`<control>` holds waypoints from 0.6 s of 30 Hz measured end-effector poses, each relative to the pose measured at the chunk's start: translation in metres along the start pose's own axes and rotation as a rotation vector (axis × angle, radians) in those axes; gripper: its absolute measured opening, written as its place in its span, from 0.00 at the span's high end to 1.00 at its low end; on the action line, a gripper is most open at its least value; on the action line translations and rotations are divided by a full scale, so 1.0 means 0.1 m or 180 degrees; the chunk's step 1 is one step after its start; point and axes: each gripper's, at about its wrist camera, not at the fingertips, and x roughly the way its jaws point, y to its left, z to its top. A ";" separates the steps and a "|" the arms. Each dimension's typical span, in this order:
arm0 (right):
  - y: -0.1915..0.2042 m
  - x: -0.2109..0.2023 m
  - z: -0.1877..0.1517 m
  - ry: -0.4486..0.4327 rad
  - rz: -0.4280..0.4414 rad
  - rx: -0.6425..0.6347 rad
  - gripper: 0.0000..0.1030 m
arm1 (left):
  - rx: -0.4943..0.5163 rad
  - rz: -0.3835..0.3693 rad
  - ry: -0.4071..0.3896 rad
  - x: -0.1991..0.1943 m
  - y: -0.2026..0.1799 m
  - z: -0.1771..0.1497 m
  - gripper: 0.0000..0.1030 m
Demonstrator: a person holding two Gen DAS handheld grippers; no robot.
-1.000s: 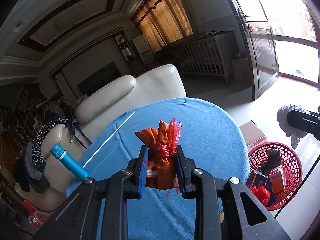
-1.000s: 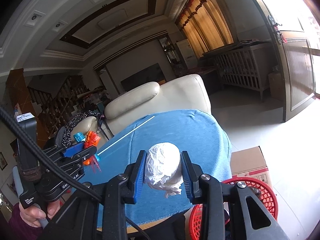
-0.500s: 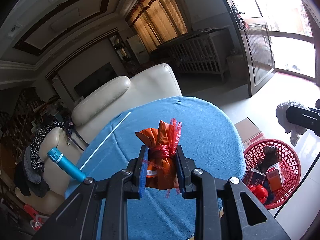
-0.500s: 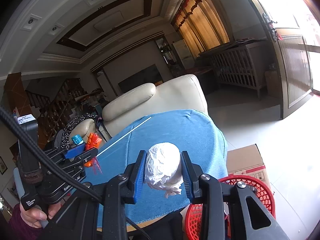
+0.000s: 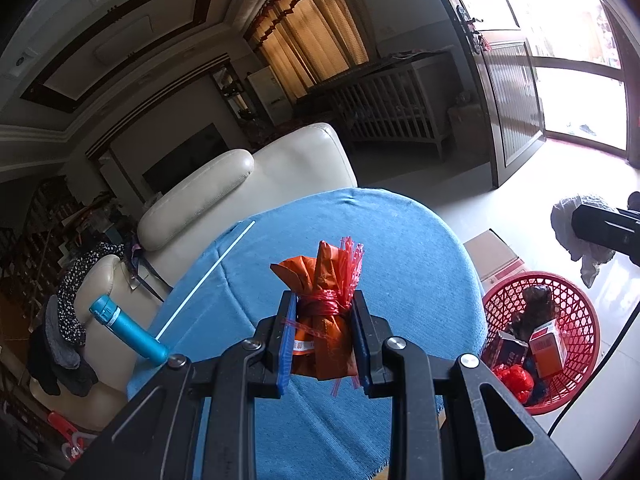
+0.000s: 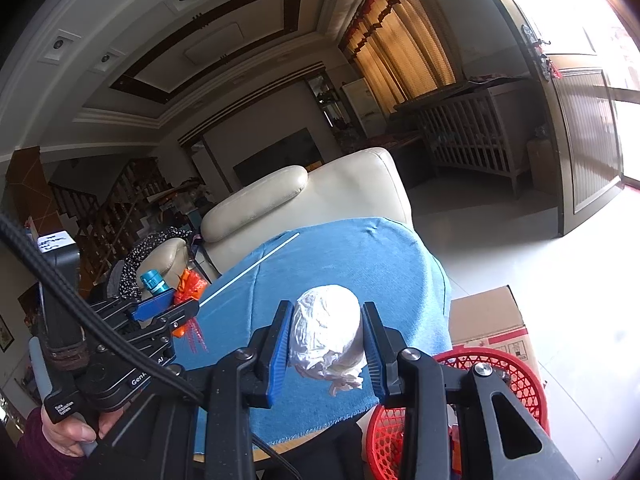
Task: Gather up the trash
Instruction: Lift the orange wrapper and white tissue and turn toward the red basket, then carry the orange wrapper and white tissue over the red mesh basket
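Note:
My left gripper [image 5: 323,340] is shut on an orange bag tied with red strips [image 5: 322,308], held above the blue-clothed table [image 5: 400,248]. It also shows at the left of the right wrist view [image 6: 176,306]. My right gripper [image 6: 325,340] is shut on a white crumpled bag ball [image 6: 326,334], held above the table's near right edge. The red trash basket [image 5: 576,320] stands on the floor to the right of the table and holds boxes and red wrappers; it shows below my right gripper too [image 6: 516,384].
A thin white stick [image 5: 208,276] and a blue flask [image 5: 128,334] lie on the table's left side. A cream sofa [image 5: 256,184] stands behind the table. A cardboard box [image 6: 488,320] sits on the floor next to the basket.
Both grippers keep their loads. The views shift slightly, with the table and basket sitting a little lower and farther; the right gripper has drifted slightly up over the basket's edge.

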 end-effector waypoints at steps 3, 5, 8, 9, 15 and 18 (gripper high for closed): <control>-0.01 0.00 0.00 0.0006 0.0002 0.0010 0.65 | 0.0011 -0.0017 0.0011 0.01 -0.01 0.00 0.73; -0.01 0.01 0.01 0.0008 -0.0003 0.0003 0.65 | 0.0020 -0.0023 0.0014 0.01 -0.01 0.00 0.73; 0.00 0.00 0.00 0.0014 -0.0002 0.0012 0.65 | 0.0029 -0.0043 0.0024 0.02 -0.03 -0.01 0.73; -0.01 0.00 -0.01 0.0017 -0.0004 0.0014 0.65 | 0.0035 -0.0045 0.0026 0.03 -0.04 -0.01 0.73; -0.06 0.01 0.00 0.0042 -0.0024 0.0044 0.65 | 0.0060 -0.0082 0.0058 0.05 -0.06 -0.02 0.73; -0.08 0.01 -0.01 0.0051 -0.0038 0.0048 0.65 | 0.0065 -0.0113 0.0079 0.07 -0.06 -0.02 0.73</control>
